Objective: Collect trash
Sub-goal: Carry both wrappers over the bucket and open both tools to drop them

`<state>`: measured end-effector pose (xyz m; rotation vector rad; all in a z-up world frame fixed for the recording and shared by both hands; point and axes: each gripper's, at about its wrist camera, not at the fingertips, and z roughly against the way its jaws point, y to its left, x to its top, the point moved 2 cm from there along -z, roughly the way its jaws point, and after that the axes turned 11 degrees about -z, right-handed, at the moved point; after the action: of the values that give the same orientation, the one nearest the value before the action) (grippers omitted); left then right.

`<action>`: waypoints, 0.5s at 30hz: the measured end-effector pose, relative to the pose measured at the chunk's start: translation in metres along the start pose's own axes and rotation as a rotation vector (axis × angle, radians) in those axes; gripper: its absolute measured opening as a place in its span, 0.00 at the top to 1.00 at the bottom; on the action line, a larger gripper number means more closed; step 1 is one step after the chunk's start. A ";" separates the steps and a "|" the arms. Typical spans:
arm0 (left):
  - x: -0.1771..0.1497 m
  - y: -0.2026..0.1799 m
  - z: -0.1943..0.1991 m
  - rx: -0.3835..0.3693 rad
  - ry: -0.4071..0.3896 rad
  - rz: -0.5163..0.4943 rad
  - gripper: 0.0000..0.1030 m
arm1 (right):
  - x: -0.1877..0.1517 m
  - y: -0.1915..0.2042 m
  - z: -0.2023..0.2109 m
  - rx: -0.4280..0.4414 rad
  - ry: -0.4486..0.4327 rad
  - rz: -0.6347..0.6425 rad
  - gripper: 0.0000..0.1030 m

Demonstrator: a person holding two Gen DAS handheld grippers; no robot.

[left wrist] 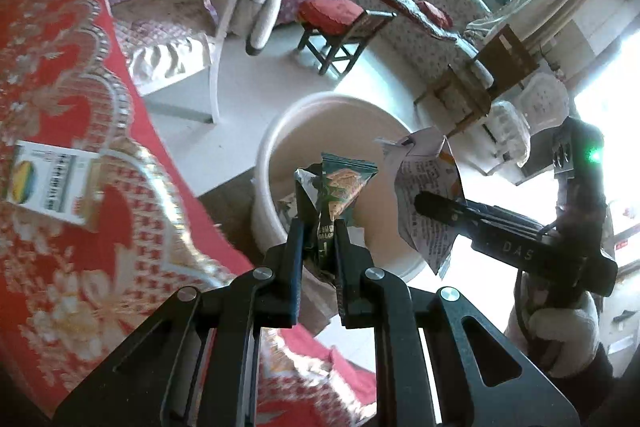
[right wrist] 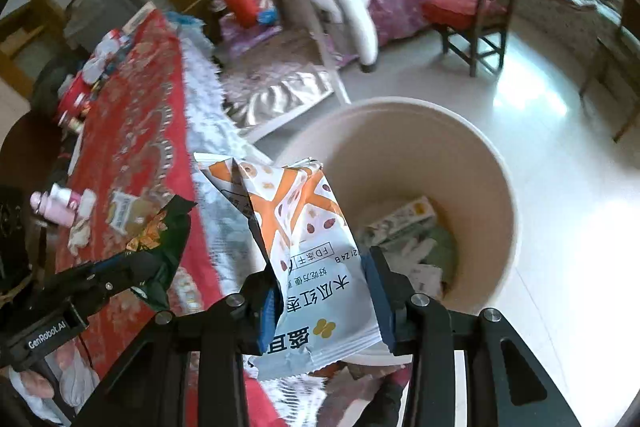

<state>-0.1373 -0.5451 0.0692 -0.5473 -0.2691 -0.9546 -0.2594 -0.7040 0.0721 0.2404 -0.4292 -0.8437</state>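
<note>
Left tool [left wrist: 320, 227] clenched on a green snack wrapper [left wrist: 340, 187], right tool [right wrist: 326, 291] grasping a white-and-orange packet [right wrist: 304, 227], white bin [right wrist: 472, 155] just beyond both, apparently holding litter, red-clothed worktop [left wrist: 60, 67] alongside.

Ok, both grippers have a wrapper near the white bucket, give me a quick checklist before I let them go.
1. Left gripper shut on the green wrapper: ok.
2. Right gripper shut on the orange and white packet: ok.
3. White bucket open, with room above the trash inside: ok.
4. Green wrapper in line with the bucket mouth in the left wrist view: ok.
5. Orange and white packet fully over the mouth: cannot tell; in the right wrist view it overlaps the near rim.
</note>
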 end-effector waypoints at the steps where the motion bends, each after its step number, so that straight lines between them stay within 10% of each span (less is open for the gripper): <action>1: 0.002 -0.003 -0.006 -0.001 0.006 0.002 0.89 | 0.001 -0.004 0.000 -0.005 0.000 -0.005 0.62; 12: 0.012 -0.027 -0.042 -0.009 0.019 0.013 0.87 | 0.013 -0.036 -0.003 -0.029 0.006 -0.065 0.51; 15: 0.012 -0.029 -0.047 -0.021 0.021 0.012 0.72 | 0.017 -0.042 -0.002 -0.020 0.006 -0.084 0.51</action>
<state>-0.1555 -0.5927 0.0450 -0.5567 -0.2370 -0.9523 -0.2762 -0.7436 0.0591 0.2443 -0.4070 -0.9293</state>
